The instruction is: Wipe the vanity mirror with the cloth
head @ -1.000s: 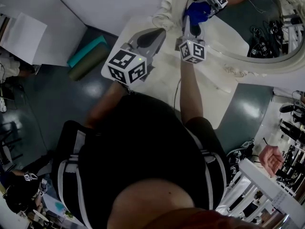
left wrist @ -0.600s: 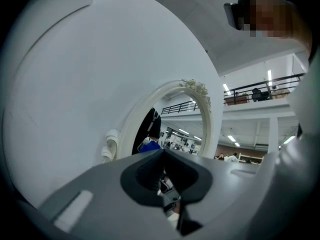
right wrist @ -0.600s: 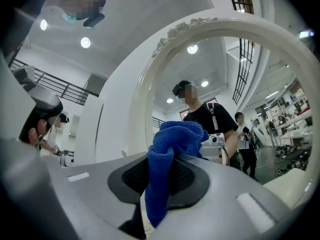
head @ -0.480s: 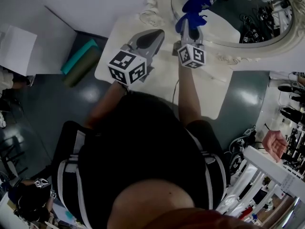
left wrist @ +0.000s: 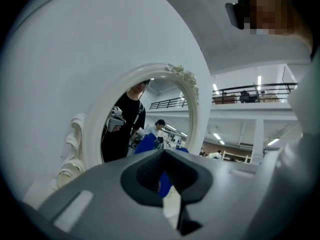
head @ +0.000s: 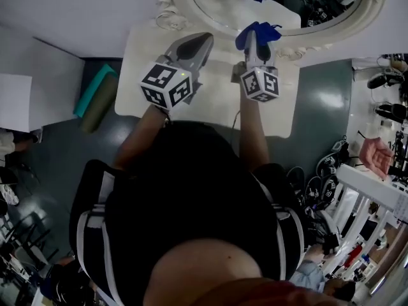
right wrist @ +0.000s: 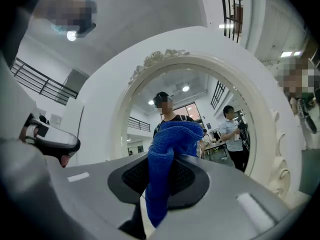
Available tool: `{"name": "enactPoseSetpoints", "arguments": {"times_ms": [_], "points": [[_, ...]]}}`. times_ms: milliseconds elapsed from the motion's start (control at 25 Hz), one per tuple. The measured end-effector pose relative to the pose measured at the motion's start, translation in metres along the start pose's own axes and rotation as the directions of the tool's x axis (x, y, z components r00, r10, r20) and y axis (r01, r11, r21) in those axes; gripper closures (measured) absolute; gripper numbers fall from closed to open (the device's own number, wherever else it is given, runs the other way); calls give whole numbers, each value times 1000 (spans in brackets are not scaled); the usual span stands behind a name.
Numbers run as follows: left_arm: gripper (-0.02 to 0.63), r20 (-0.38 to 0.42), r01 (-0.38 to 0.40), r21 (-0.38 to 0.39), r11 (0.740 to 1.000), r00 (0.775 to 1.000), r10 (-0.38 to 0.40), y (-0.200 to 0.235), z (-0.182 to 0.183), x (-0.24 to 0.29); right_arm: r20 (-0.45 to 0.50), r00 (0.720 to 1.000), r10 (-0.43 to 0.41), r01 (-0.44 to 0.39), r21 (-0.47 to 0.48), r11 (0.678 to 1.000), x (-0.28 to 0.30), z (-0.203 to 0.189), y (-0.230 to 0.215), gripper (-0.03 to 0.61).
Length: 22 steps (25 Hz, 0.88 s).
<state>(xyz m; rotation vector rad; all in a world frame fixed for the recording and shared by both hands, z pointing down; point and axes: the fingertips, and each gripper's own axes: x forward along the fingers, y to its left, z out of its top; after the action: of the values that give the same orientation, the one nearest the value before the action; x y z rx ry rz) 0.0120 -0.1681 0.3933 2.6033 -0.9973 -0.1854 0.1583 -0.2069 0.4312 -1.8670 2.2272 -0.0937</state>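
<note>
Blue cloth held up just in front of the mirror

The white table (head: pixel 137 75) has bare room between the two grippers, and its near edge is by the person's arms. The left gripper (head: pixel 203 41) is closed with nothing in it. The right gripper (head: pixel 254 38) is clamped on the blue cloth (head: pixel 260 30), which sticks out past its tips, close to the white frame of the mirror (head: pixel 307 6) at the far edge.

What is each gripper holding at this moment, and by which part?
The right gripper pinches the blue cloth across its bunched middle; the left gripper holds nothing.
</note>
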Motion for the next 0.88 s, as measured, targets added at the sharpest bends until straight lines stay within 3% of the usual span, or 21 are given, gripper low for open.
{"name": "enactPoseSetpoints", "arguments": {"times_ms": [360,880], "points": [[603,-51,73,-3,997,996,-73,-28,-24,26,-58,994,-89,91,42,995,-58,-4,-23,509],[603,-86,51,-5,999,995,-52,-25,-33,30,-87,990,-112,115,26,993,-80,-8,-25,512]]}}
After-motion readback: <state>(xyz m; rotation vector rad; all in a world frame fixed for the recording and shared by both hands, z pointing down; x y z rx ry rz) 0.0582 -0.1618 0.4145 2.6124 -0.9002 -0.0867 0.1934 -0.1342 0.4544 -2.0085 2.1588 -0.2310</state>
